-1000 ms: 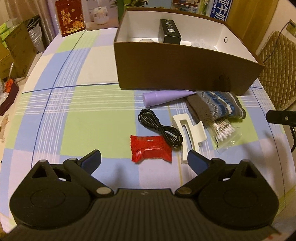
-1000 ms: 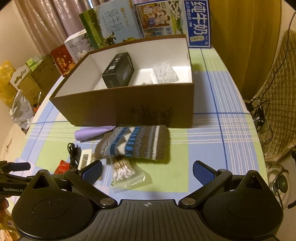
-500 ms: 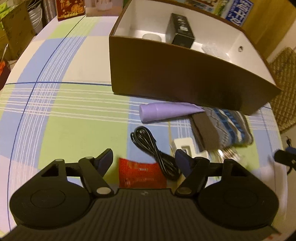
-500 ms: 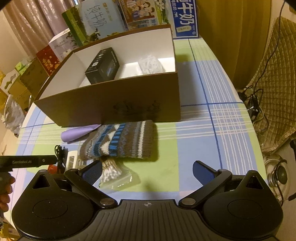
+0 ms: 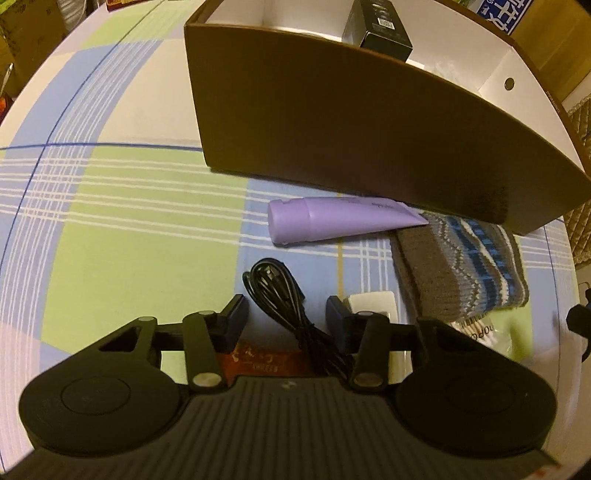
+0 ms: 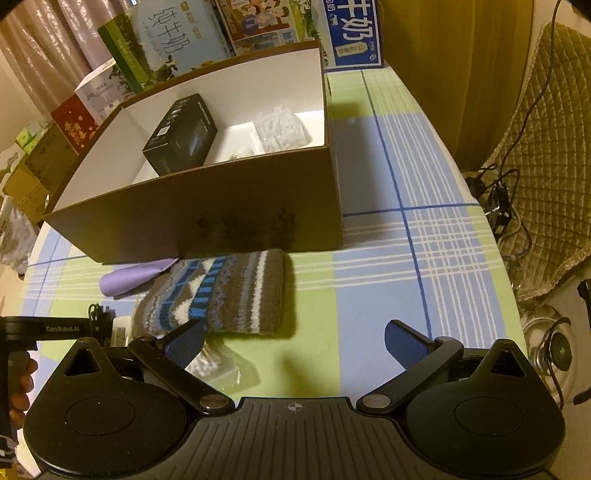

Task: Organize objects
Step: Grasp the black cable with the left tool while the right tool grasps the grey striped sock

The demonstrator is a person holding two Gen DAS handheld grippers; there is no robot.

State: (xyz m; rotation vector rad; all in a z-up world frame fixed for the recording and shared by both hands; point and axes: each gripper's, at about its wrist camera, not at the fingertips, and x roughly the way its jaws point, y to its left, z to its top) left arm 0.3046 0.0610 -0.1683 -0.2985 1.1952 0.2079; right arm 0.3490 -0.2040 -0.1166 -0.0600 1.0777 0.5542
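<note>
Black cable (image 5: 284, 295), coiled, sits low centre of the left wrist frame, running down between the two fingertips of the left gripper (image 5: 284, 314). Fingers are apart, neither pad visibly touching the cable; cannot tell if they reach the cloth. Red packet (image 5: 258, 363) lies under the gripper body, mostly hidden. White clip (image 5: 373, 301) just behind the right fingertip, partly covered.

Purple tube (image 5: 332, 221) lies mid-frame, its flat end tucked against the knitted sock (image 5: 465, 266) at right. Cotton swab bag (image 5: 484, 328) shows lower right, just below the sock.

Brown cardboard box (image 5: 351, 129) fills the upper half of the frame, white inside, black carton (image 5: 380, 26) visible over its rim at top.

Right wrist frame: right gripper (image 6: 293, 341) wide open, holding nothing, above the checked tablecloth (image 6: 424, 258) at bottom centre. Sock directly ahead of the left fingertip, swab bag partly under that fingertip. Box occupies upper left; black carton and a clear plastic bag (image 6: 280, 129) rest on its floor. Left gripper's arm enters at the far left edge, with a hand (image 6: 20, 384) on its handle. Printed cartons (image 6: 177, 40) stand behind the box along the top of the frame.
</note>
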